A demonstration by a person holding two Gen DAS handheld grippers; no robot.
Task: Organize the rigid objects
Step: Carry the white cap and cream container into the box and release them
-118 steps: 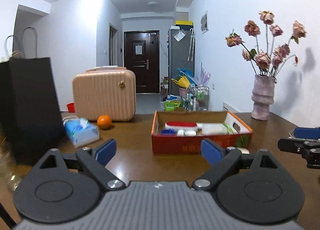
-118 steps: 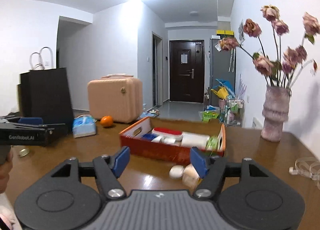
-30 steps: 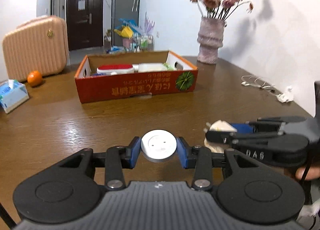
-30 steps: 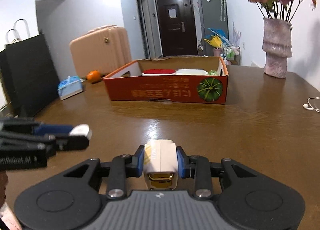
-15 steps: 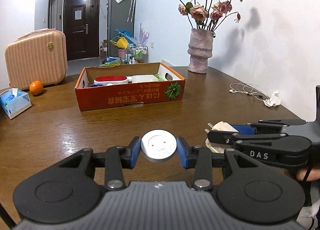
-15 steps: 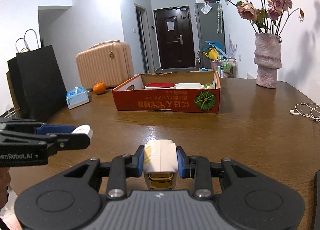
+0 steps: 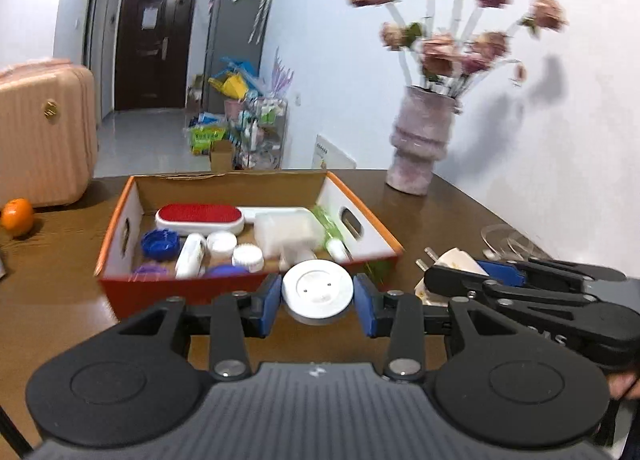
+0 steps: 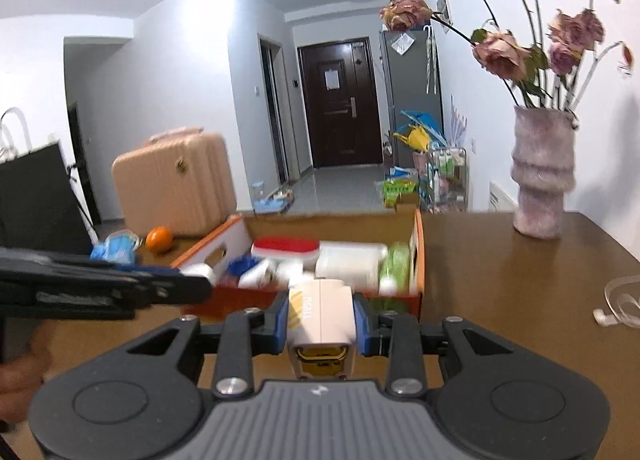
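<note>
My left gripper (image 7: 318, 302) is shut on a white round lid (image 7: 317, 292) and holds it just at the near edge of the orange cardboard box (image 7: 120, 216). My right gripper (image 8: 321, 318) is shut on a white charger plug (image 8: 321, 316) with gold prongs, just before the box's (image 8: 419, 244) near wall. The box holds a red-topped brush (image 7: 199, 218), a white container (image 7: 286, 228), blue and white caps (image 7: 160, 243) and a small white bottle (image 7: 190, 255). The right gripper with its charger shows in the left wrist view (image 7: 452, 268); the left gripper shows in the right wrist view (image 8: 192, 280).
A pink vase (image 7: 418, 152) of dried roses stands behind the box on the right. A pink suitcase (image 7: 40, 136), an orange (image 7: 17, 217), a blue tissue pack (image 8: 118, 246) and a black bag (image 8: 36, 196) are on the left. A white cable (image 8: 620, 300) lies on the table's right.
Both grippers have moved up and forward toward the box, each still holding its object; the box now looms close and I look down into it.
</note>
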